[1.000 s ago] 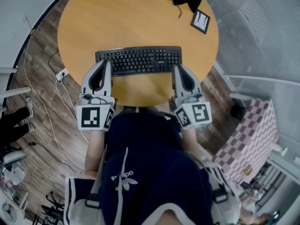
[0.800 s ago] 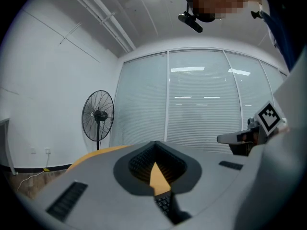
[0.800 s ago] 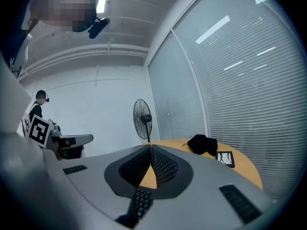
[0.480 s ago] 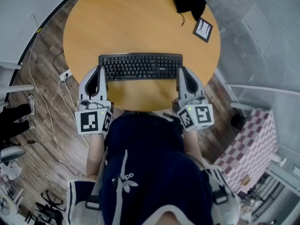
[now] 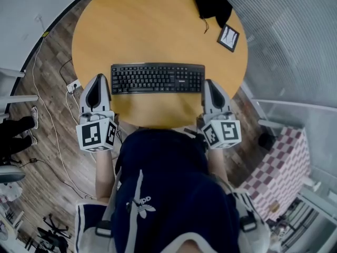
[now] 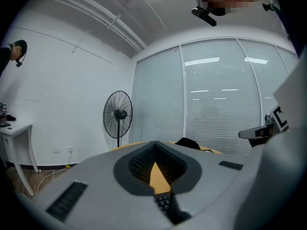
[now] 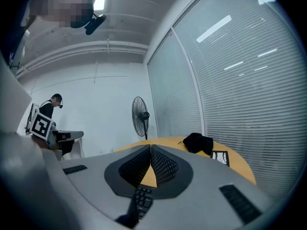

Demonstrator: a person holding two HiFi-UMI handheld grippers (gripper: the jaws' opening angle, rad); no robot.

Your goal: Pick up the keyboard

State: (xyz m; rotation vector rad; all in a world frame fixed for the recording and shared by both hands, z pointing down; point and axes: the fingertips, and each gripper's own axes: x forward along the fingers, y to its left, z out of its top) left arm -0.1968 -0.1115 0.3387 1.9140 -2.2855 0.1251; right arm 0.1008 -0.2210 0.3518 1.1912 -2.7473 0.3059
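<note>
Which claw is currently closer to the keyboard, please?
Right. The right claw sits close beside the right end of the keyboard; the left claw stands off its left end, with a visible gap between them.

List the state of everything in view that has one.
Keyboard: flat on the table, not lifted.
Left gripper: shut, empty, by the keyboard's left end.
Right gripper: shut, empty, by the keyboard's right end.
Black cloth: crumpled, near the table's far edge.
Card: flat on the table.
</note>
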